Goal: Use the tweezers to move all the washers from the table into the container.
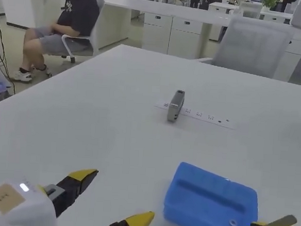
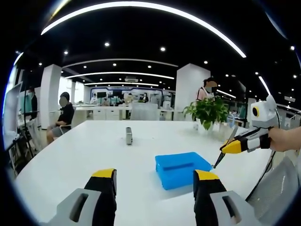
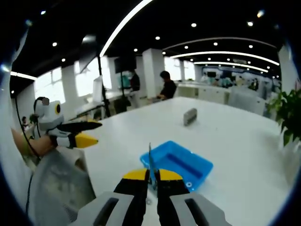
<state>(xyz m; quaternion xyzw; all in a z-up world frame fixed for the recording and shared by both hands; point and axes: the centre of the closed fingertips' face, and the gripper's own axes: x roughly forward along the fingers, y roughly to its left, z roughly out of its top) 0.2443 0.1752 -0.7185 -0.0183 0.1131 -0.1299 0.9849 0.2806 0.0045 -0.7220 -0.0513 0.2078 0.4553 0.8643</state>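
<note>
I can read no text anywhere; the small dark marks on the white strip (image 1: 207,117) are too tiny for me.

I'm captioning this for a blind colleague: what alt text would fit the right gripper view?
The right gripper, jaws shut on thin tweezers, points them toward a blue container on a white table. The left gripper, jaws open, is at the left side; a small grey block lies farther back.

Open-plan office: that is where you work. On view:
- your white table (image 1: 88,114)
- rows of white desks with drawer units (image 1: 169,34)
- grey swivel chair (image 1: 250,47)
- seated person (image 1: 69,19)
- potted plant (image 2: 209,110)
- long ceiling light strips (image 2: 141,7) and round downlights
- white columns (image 2: 190,89)
</note>
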